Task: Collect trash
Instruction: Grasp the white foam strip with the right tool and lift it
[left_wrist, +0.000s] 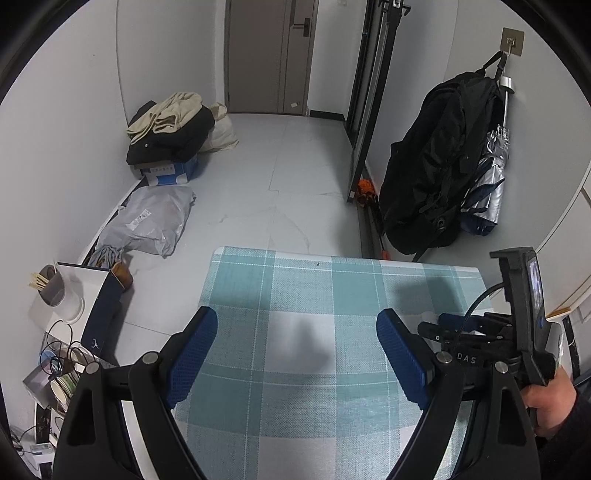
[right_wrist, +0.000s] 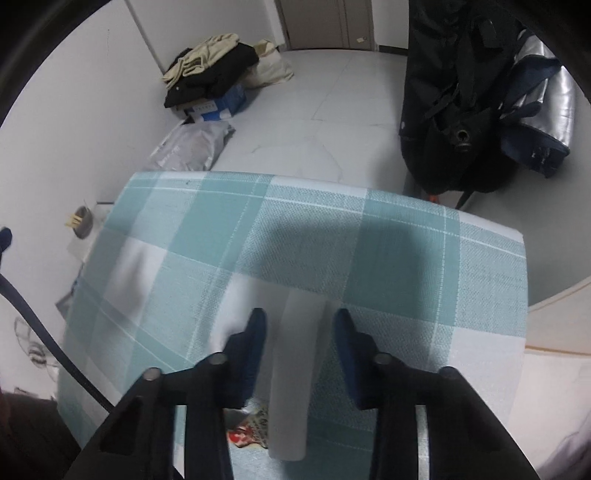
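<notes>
Two grippers are over the table with the checked cloth (left_wrist: 295, 280), one in each of my hands. I begin at the left. My left gripper (left_wrist: 297, 332) stands wide open above the cloth. Between its two blue pads (left_wrist: 195, 354) I see only bare cloth and a soft shadow; it holds nothing and touches nothing. No trash lies between these fingers in the left wrist view. At the right edge of that view my right hand (left_wrist: 550, 402) grips the handle of the other tool.

Now the right wrist view, also from left to right. A crumpled red and white wrapper (right_wrist: 249, 432) lies on the cloth low in the picture, close to me, partly hidden behind the left finger of my right gripper (right_wrist: 301, 325). Just beside it, to the right, is a white tube (right_wrist: 293, 369); it lies along the direction of the fingers, with one end near me and the other end reaching between the fingertips. I cannot tell if the wrapper and the tube touch. The right gripper is open only narrowly, with one finger on each side of the tube. The picture is a little blurred, but a thin strip of cloth shows between the tube and each pad, so the pads do not seem to press on it.
</notes>
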